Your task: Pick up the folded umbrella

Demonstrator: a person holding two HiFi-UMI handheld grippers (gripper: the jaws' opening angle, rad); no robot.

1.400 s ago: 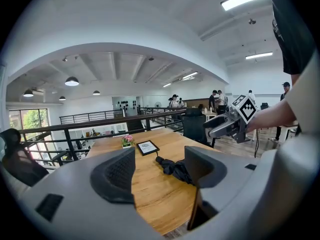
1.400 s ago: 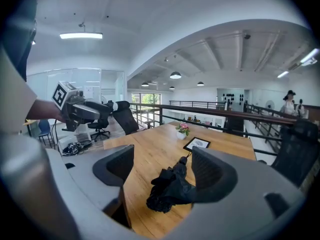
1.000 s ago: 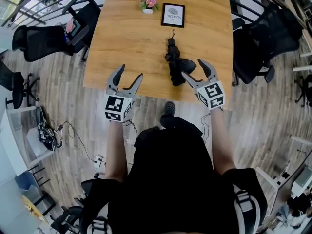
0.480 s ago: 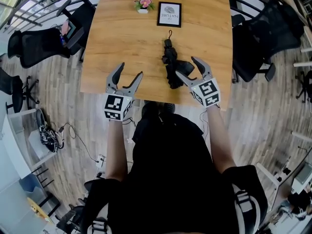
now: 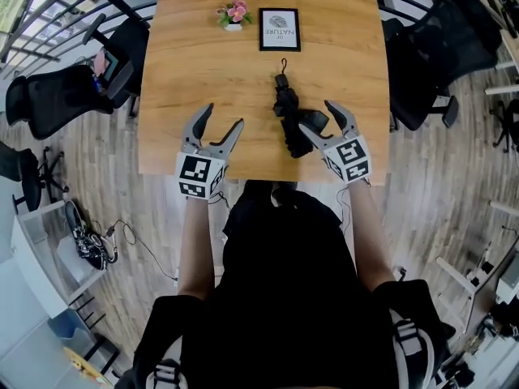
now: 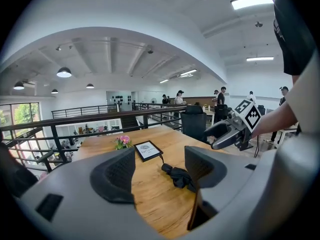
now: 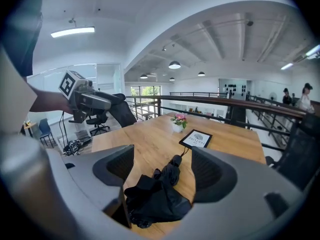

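A black folded umbrella [image 5: 291, 117] lies on the wooden table [image 5: 211, 71], handle and wrist loop pointing away from me, loose canopy at the near end. My right gripper [image 5: 326, 117] is open just above the table's near edge, its jaws straddling the umbrella's near end without touching it. In the right gripper view the umbrella [image 7: 160, 194] lies between the two open jaws. My left gripper [image 5: 219, 119] is open over the near edge further left, holding nothing. From the left gripper view the umbrella [image 6: 179, 176] shows ahead to the right, and the right gripper [image 6: 220, 134] hangs beyond it.
A small pot of pink flowers [image 5: 233, 14] and a black framed card [image 5: 280, 29] stand at the table's far side. Black office chairs flank it at the left [image 5: 57, 96] and the right [image 5: 434, 63]. A metal railing [image 6: 90, 121] runs behind.
Both grippers have crept a little forward over the near edge. The right one now reaches around the umbrella's near end. The umbrella lies where it was.
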